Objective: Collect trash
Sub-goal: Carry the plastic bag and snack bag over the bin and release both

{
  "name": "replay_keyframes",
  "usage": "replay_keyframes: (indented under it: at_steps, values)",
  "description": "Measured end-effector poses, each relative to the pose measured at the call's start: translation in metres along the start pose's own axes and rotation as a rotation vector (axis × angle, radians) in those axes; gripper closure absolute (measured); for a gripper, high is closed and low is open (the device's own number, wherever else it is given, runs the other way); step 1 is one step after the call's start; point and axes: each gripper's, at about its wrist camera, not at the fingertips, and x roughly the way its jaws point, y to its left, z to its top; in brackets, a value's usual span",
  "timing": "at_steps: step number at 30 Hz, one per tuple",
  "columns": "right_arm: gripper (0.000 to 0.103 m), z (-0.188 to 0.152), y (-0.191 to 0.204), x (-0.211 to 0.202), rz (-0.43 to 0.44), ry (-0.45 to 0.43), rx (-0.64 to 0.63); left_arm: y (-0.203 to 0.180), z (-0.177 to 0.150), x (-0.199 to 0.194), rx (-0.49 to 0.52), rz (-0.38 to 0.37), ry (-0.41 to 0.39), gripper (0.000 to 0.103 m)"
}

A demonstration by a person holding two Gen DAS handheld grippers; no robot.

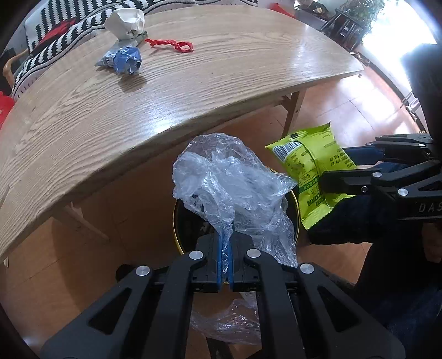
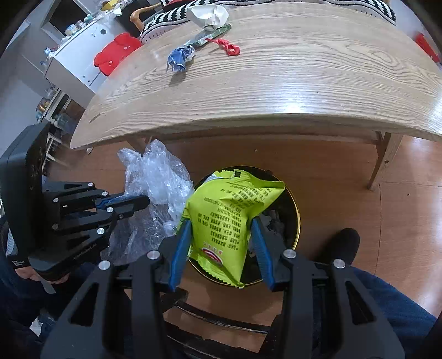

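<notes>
My left gripper [image 1: 227,240] is shut on a crumpled clear plastic bag [image 1: 234,187] and holds it over a black bin with a gold rim [image 1: 176,237] on the floor. My right gripper [image 2: 221,223] grips a lime-green snack packet [image 2: 229,215] between its blue fingers, above the same bin [image 2: 295,210]. The packet [image 1: 312,165] and the right gripper [image 1: 342,176] also show at the right of the left wrist view. The left gripper [image 2: 143,203] and the plastic bag [image 2: 157,176] show at the left of the right wrist view.
On the wooden table [image 1: 193,91] lie a white paper ball [image 1: 125,22], a blue crumpled wrapper [image 1: 124,59] and a red wrapper strip [image 1: 171,44]. A striped cushion [image 1: 55,30] lies behind the table. A table leg [image 2: 384,160] stands right of the bin. My shoe [image 2: 342,243] is beside the bin.
</notes>
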Motion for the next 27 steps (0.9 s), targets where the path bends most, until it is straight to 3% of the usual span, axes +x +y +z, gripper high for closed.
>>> replay_keyframes:
  at_steps: [8,11,13,14,15,22,27]
  values:
    - [0.058,0.001,0.000,-0.001,0.002,-0.004,0.005,-0.001,0.003,0.001,-0.001,0.002,-0.003,0.101]
    - [0.053,0.002,0.000,0.000,0.005,0.000,0.010,0.000,0.003,0.002,-0.008,-0.003,-0.001,0.098]
    - [0.044,0.003,-0.002,-0.002,0.010,-0.007,0.021,0.000,0.004,0.005,-0.009,-0.004,0.014,0.074]
    - [0.043,0.003,-0.002,-0.003,0.009,-0.013,0.023,-0.001,0.003,0.005,-0.009,-0.002,0.012,0.042]
    - [0.042,0.003,-0.003,-0.005,0.009,-0.019,0.026,-0.002,0.003,0.004,-0.008,0.000,0.004,0.026]
    - [0.037,0.005,-0.010,-0.011,0.009,-0.042,0.062,-0.005,0.006,0.004,-0.002,0.019,-0.008,0.022]
    - [0.035,0.005,-0.010,-0.013,0.014,-0.051,0.063,-0.006,0.006,0.006,0.000,0.039,0.002,0.013]
